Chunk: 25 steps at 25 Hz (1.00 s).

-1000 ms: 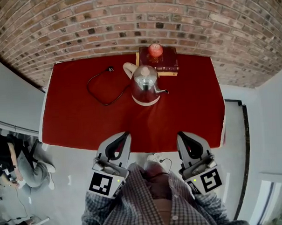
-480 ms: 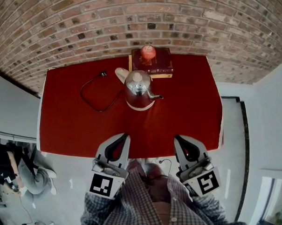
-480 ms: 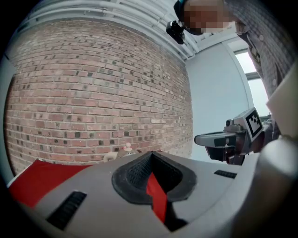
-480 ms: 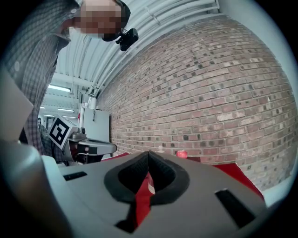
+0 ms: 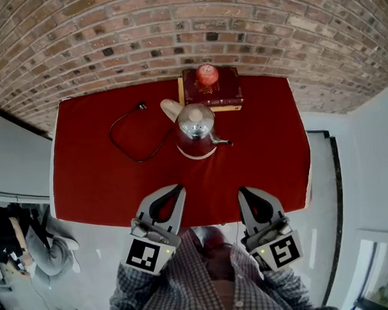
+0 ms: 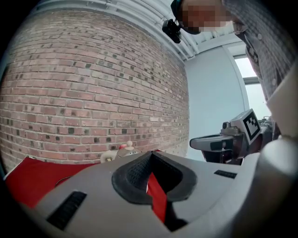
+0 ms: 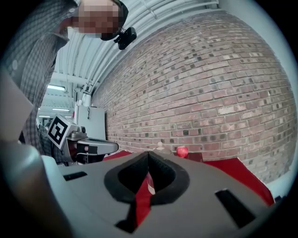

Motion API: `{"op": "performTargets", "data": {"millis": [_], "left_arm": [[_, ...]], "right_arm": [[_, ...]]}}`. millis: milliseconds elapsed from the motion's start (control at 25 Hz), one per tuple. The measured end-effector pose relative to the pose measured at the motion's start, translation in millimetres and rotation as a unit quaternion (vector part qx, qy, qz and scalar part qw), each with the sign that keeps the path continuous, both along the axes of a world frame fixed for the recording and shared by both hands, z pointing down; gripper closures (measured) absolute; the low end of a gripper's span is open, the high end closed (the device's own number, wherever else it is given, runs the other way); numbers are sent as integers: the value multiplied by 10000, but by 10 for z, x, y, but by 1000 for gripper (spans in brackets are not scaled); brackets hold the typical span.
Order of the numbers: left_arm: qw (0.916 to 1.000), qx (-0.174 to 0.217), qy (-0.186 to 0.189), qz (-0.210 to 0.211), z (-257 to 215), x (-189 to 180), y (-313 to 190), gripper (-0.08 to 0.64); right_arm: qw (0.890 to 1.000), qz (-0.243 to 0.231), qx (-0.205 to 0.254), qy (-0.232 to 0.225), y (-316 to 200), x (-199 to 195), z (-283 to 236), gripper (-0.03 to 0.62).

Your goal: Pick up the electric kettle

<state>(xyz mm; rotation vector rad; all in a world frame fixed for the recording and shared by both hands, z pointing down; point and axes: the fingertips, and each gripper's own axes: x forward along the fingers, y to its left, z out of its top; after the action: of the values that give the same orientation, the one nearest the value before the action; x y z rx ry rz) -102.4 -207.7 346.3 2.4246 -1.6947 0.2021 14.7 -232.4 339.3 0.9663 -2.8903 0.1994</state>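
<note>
A steel electric kettle [image 5: 197,130] with a cream handle and a thin spout stands upright on the red tablecloth [image 5: 105,181], near the far middle; its black cord [image 5: 132,131] loops off to the left. My left gripper [image 5: 176,191] and right gripper [image 5: 243,194] hover side by side over the table's near edge, well short of the kettle, both shut and empty. In the left gripper view the kettle's lid and handle [image 6: 115,155] peek over the shut jaws. In the right gripper view the kettle's knob [image 7: 160,146] shows just above the jaws.
Behind the kettle lies a dark red book [image 5: 214,92] with a red apple [image 5: 207,73] on top, against a brick wall [image 5: 188,29]. A person sits on the floor at lower left [image 5: 21,236]. The table's corners drop off to grey floor.
Both grippers have crept forward toward the table's near edge, still shut. The view has shifted slightly, so the kettle and book sit a little differently in frame.
</note>
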Motion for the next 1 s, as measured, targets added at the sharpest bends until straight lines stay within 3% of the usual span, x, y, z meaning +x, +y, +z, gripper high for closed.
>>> {"op": "performTargets", "data": {"millis": [1000], "left_arm": [[9920,-514,1154,8,704,-986,-1062,552]], "right_arm": [[9941,573,-756,526,-366,-478,437,584]]}}
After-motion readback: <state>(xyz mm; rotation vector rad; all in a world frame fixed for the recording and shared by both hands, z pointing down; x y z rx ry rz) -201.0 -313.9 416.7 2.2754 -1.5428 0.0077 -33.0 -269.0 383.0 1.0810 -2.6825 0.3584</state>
